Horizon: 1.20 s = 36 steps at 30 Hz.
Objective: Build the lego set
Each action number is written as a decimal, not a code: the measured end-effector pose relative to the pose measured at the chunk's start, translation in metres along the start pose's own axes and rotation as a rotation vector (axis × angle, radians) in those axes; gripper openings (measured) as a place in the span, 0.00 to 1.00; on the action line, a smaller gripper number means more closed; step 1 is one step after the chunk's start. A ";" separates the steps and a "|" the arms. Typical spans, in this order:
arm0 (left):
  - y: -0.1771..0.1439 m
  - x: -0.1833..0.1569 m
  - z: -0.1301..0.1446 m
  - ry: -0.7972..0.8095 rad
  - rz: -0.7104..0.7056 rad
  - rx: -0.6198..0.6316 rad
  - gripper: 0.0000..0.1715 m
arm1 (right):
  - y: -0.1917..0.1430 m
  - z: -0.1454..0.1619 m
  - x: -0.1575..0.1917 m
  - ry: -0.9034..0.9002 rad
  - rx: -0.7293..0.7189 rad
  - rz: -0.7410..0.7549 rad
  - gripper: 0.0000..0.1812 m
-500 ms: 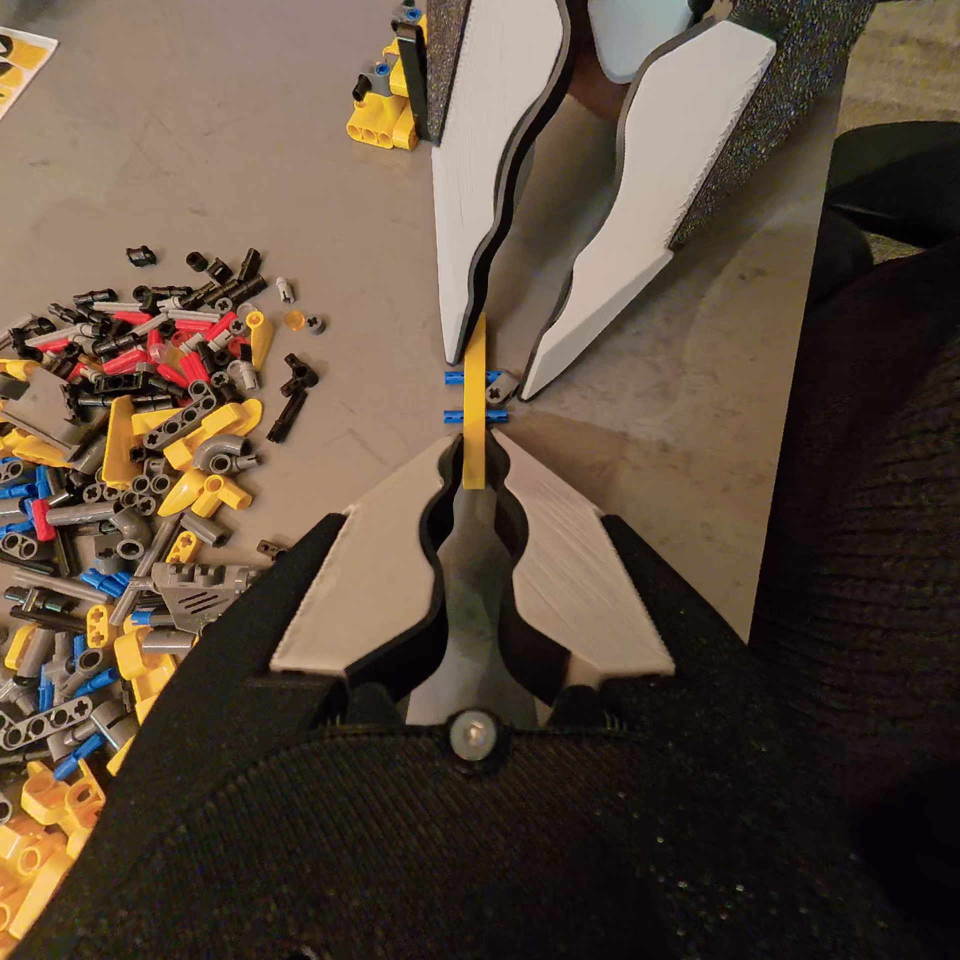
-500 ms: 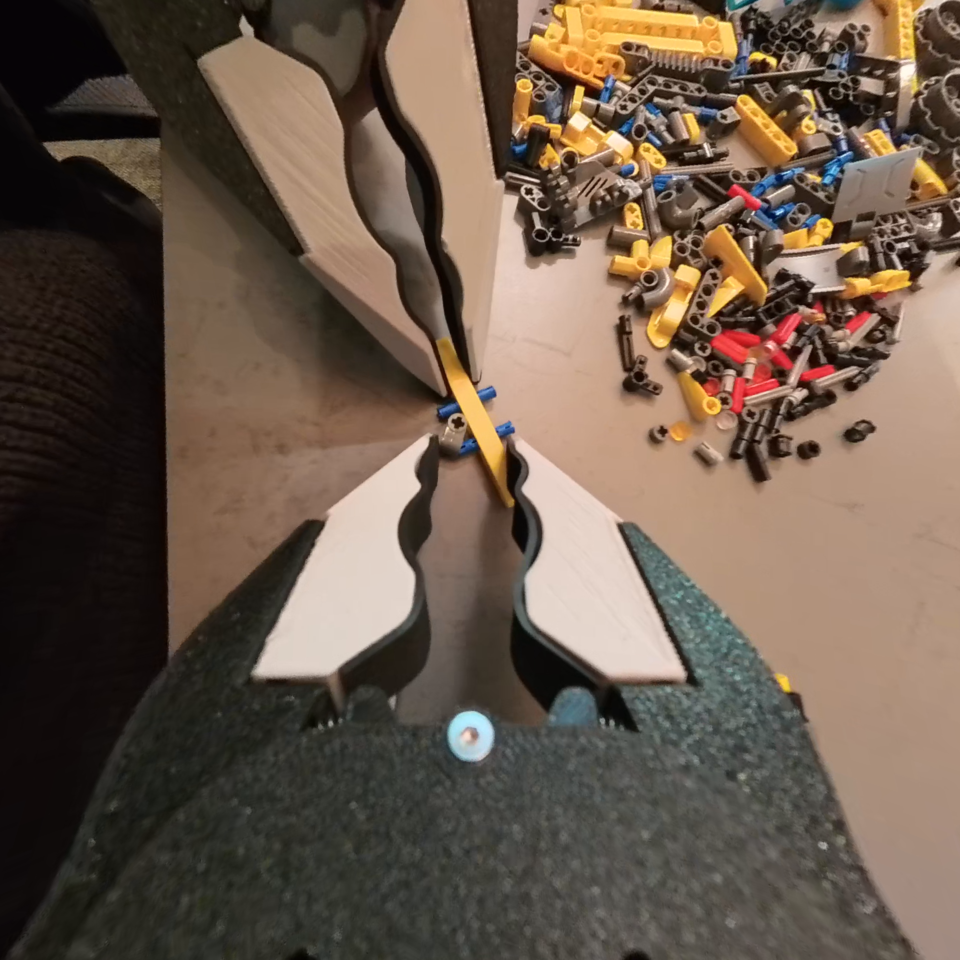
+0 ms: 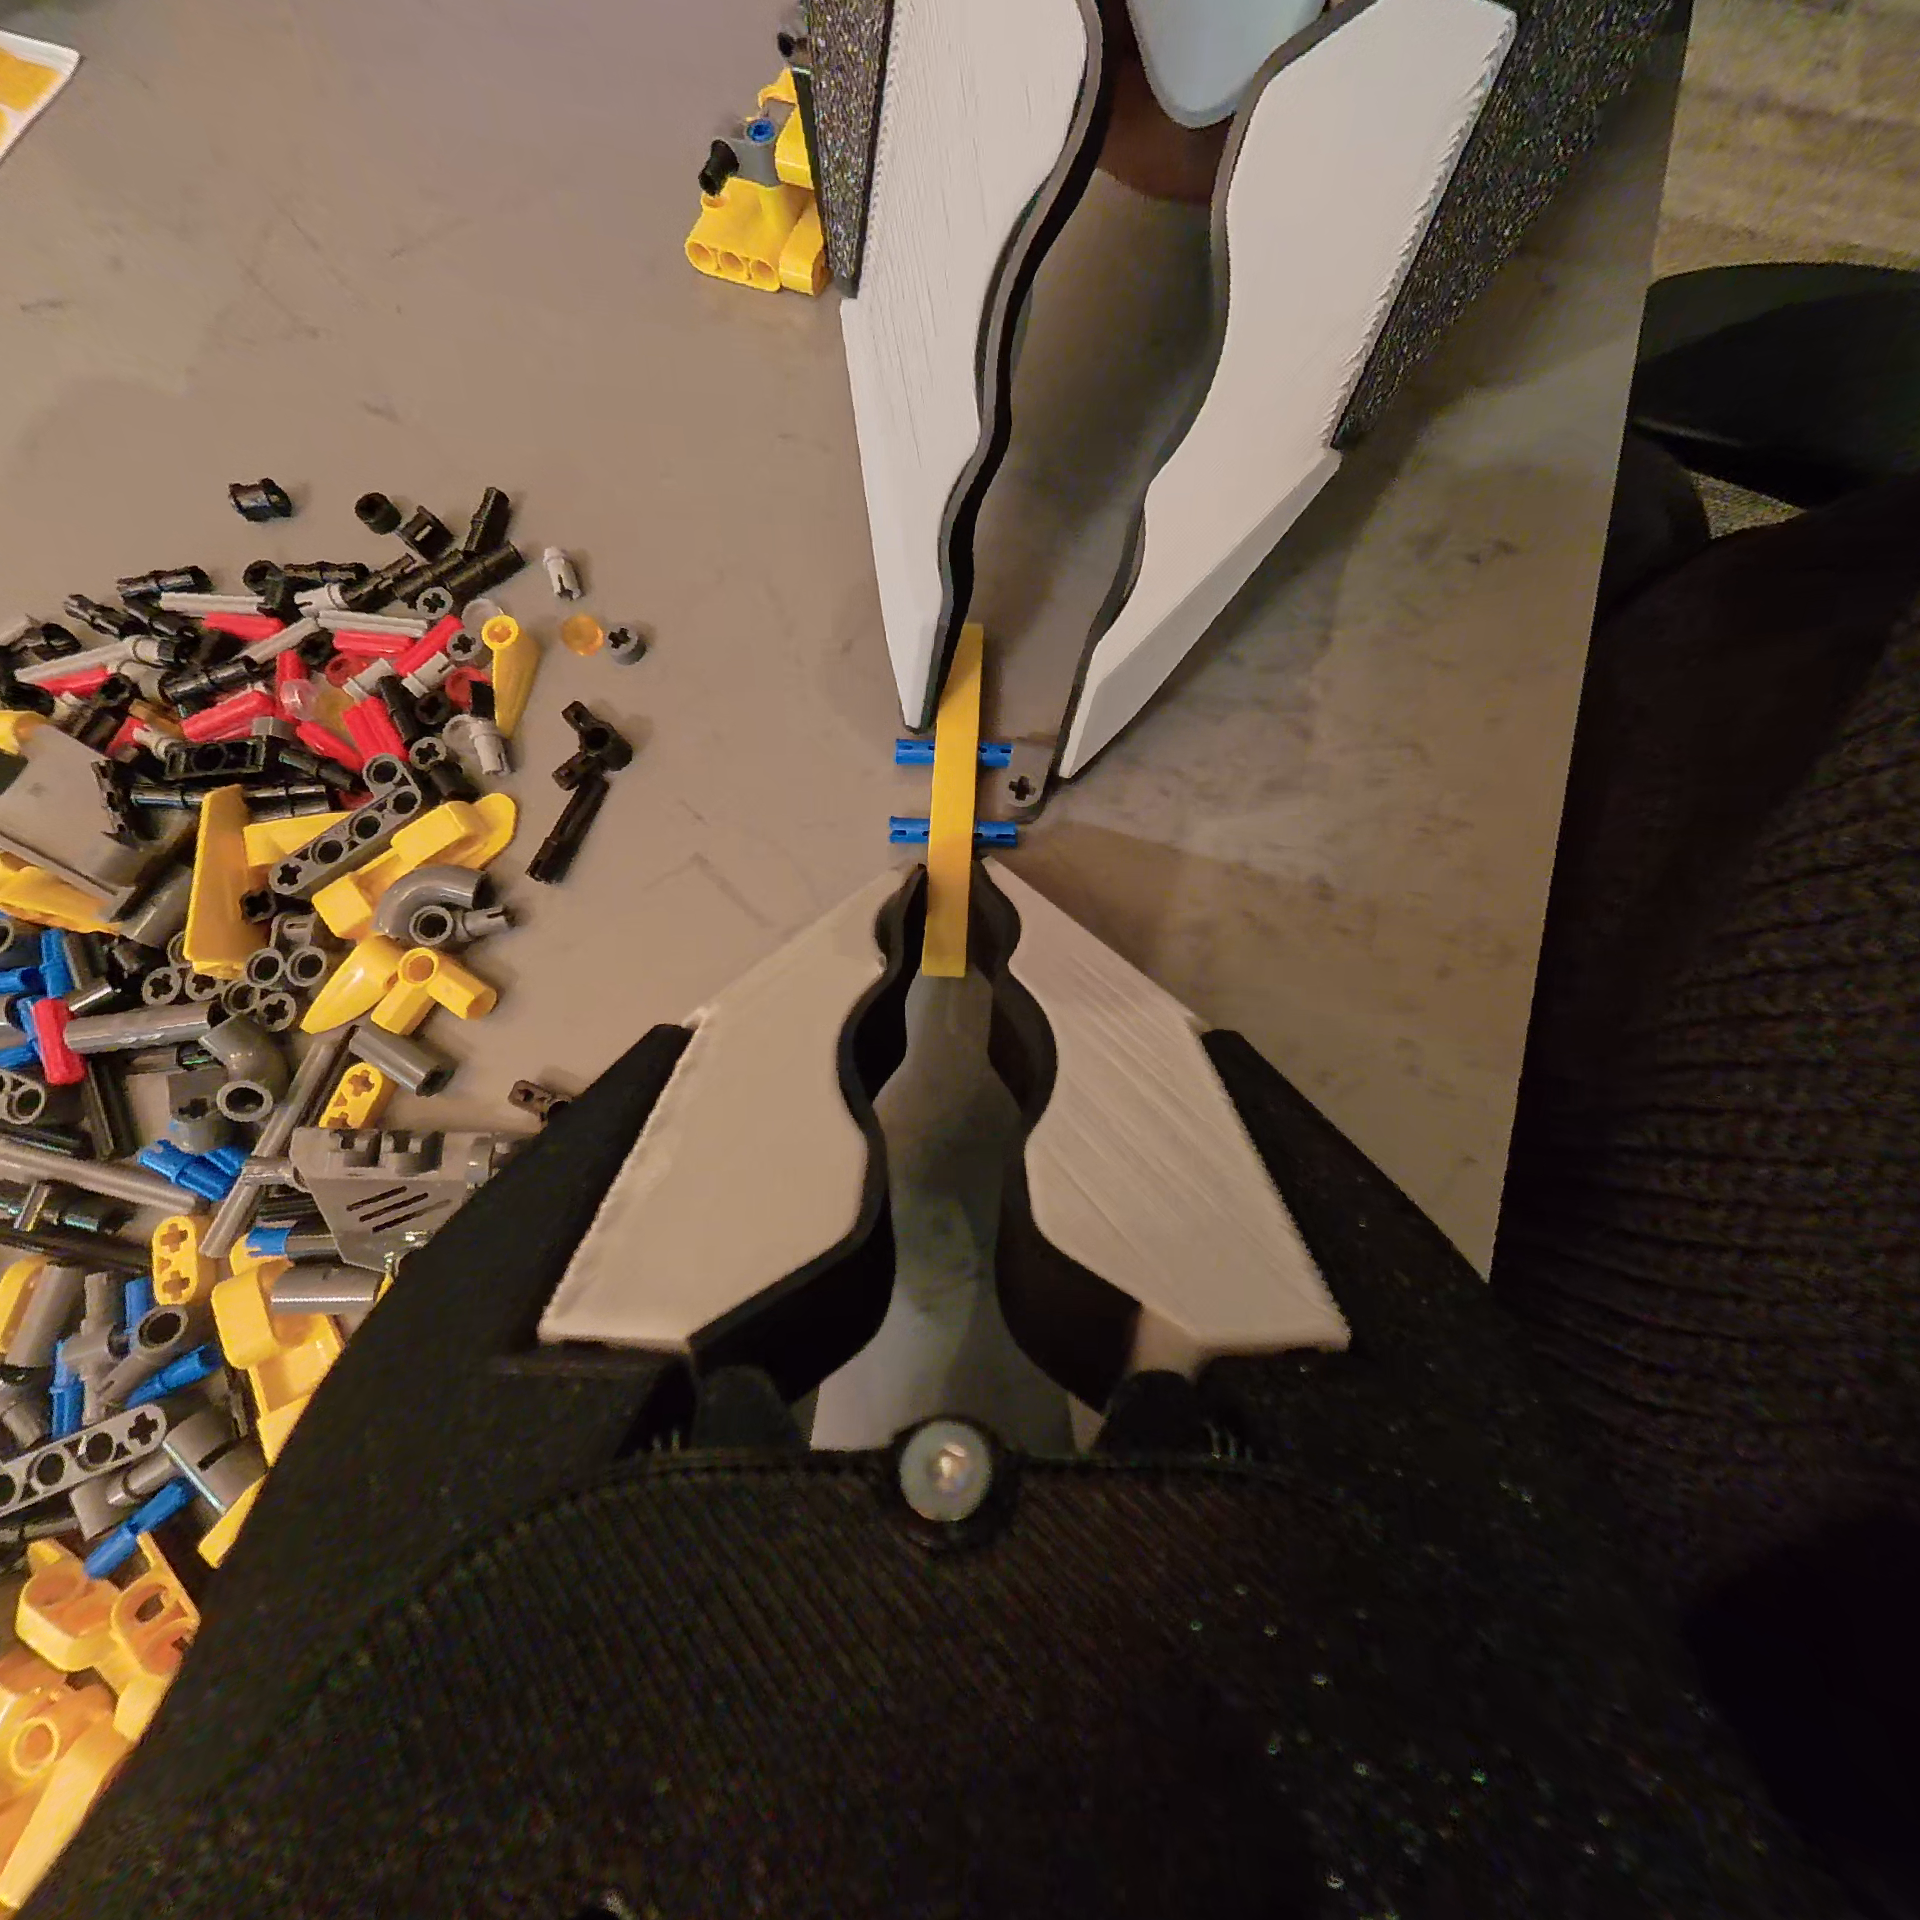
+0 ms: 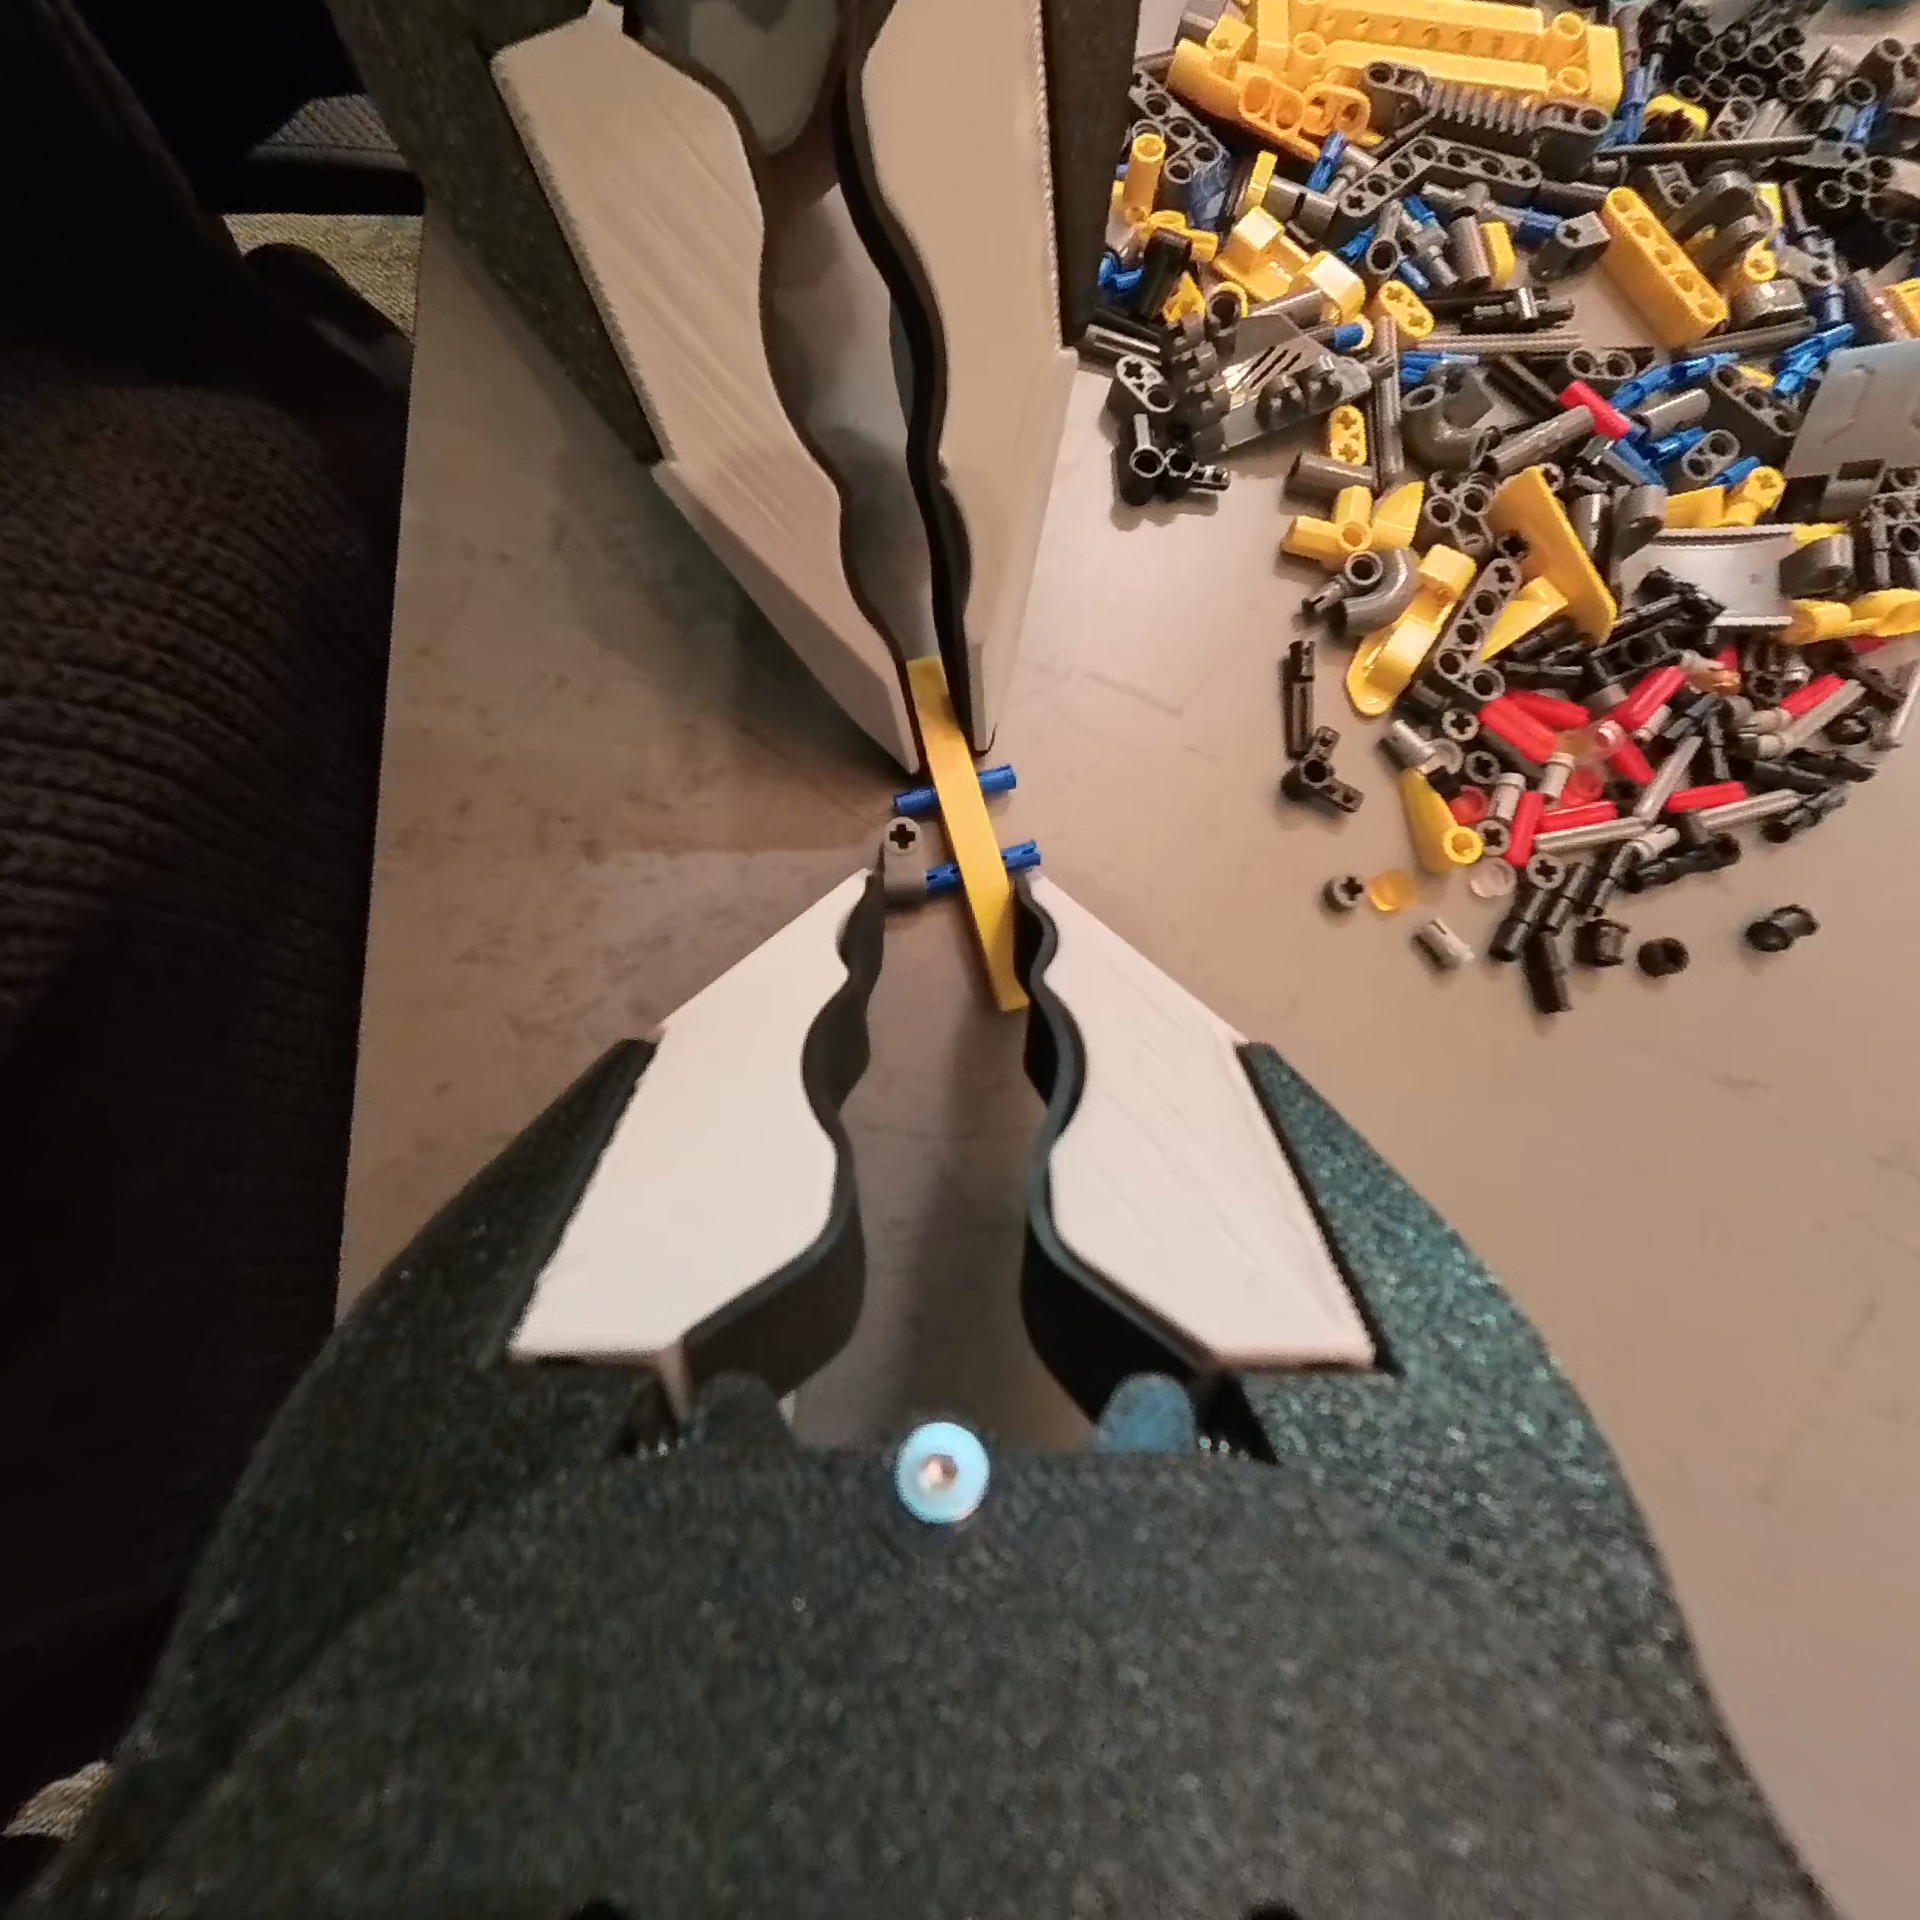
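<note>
**Two grippers meet over one yellow beam**

Two blue pins (image 3: 954,750) cross the thin yellow beam (image 3: 953,831), held edge-up above the grey table (image 3: 416,260). The left gripper (image 3: 951,883) is clenched on the beam's near end. The right gripper (image 4: 951,899), jaws parted, has one finger against the beam's side and a small grey connector (image 4: 902,854) at the other fingertip, touching a pin. Well to one side of the beam spreads a pile of loose parts (image 3: 208,883); beyond it sits a small yellow assembly (image 3: 764,223). By these frames, good work here means holding the beam rigid and squeezing straight along the pin.
</note>
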<state>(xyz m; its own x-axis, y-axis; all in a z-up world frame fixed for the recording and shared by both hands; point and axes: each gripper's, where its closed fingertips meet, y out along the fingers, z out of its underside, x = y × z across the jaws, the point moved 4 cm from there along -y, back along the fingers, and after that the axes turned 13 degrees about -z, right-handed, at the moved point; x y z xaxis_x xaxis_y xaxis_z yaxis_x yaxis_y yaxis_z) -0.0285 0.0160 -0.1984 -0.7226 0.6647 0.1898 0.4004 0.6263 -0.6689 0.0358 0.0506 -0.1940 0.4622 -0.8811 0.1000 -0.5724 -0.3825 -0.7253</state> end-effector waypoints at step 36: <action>0.000 0.000 0.000 0.005 -0.006 -0.001 0.03 | -0.007 -0.017 0.010 -0.007 -0.135 0.312 0.09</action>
<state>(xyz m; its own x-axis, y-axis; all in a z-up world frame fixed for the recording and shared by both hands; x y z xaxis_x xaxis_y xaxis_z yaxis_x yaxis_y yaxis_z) -0.0287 0.0163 -0.1984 -0.7223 0.6627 0.1976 0.3966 0.6311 -0.6667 0.0335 0.0396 -0.1763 0.2552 -0.9597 -0.1177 -0.7711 -0.1286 -0.6236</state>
